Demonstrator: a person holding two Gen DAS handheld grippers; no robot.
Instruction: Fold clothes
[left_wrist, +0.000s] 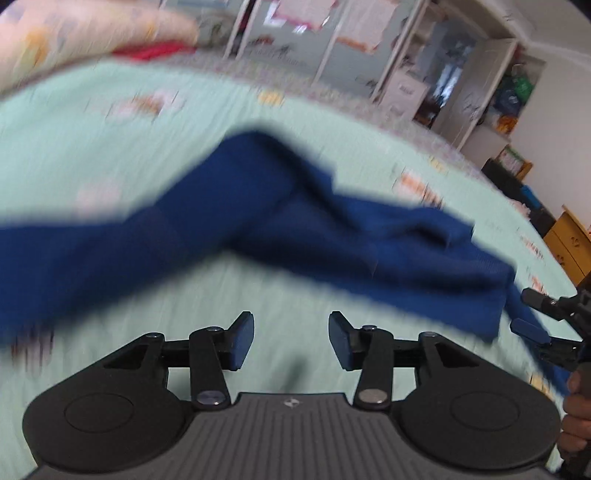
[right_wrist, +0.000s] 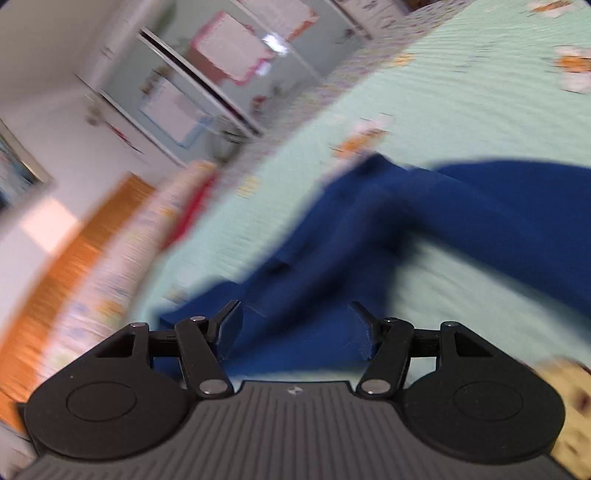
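Observation:
A dark blue garment (left_wrist: 280, 221) lies rumpled across the mint-green bedspread (left_wrist: 110, 147), stretching from the left edge to the right. My left gripper (left_wrist: 291, 339) is open just short of it, nothing between its fingers. The right gripper (left_wrist: 532, 314) shows at the far right edge of the left wrist view, at the garment's right end. In the right wrist view the right gripper (right_wrist: 295, 332) is open, its blue pads (right_wrist: 364, 341) standing either side of the blue garment (right_wrist: 424, 221) edge. Both views are motion-blurred.
A pale patterned pillow (left_wrist: 74, 37) and something red (left_wrist: 151, 51) sit at the bed's far left. Wardrobe doors (left_wrist: 332, 44) and shelves stand behind the bed. A wooden cabinet (left_wrist: 569, 243) is at the right. A person's hand (left_wrist: 576, 417) holds the right gripper.

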